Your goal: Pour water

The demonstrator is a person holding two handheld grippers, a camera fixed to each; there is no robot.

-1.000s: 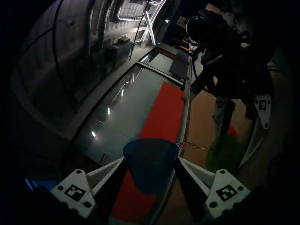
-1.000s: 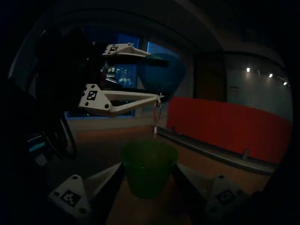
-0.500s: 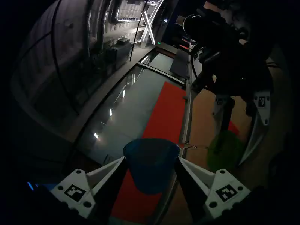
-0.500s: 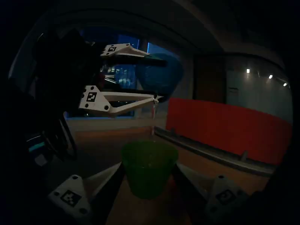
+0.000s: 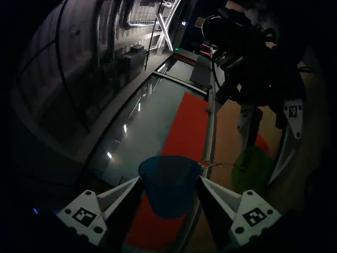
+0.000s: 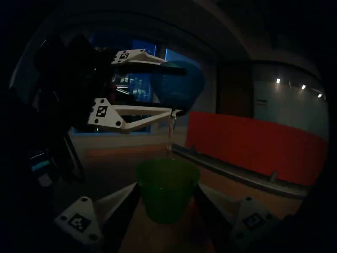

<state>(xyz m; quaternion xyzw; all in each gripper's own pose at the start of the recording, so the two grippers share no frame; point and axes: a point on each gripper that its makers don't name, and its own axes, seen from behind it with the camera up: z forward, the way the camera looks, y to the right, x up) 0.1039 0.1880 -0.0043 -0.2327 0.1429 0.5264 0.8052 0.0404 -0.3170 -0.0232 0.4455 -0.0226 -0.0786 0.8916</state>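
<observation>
- My left gripper (image 5: 169,180) was clamped on the blue cup (image 5: 168,200), one finger pressing each side and the cup sitting right between the tips.
- Just right of that cup's rim, a thin stream of water (image 5: 219,165) ran off toward the green cup (image 5: 252,170), which sat ahead and to the right of that tool.
- In the right gripper view, the left gripper (image 6: 183,90) hung up and to the left, with the blue cup (image 6: 179,84) tipped over above the green one.
- The water (image 6: 169,135) dropped from the blue rim straight down to the green cup's mouth.
- My right gripper (image 6: 166,185) was closed on the green cup (image 6: 167,198), which stood upright between its fingers.
- Further right of that tool ran a red panel (image 6: 261,143).
</observation>
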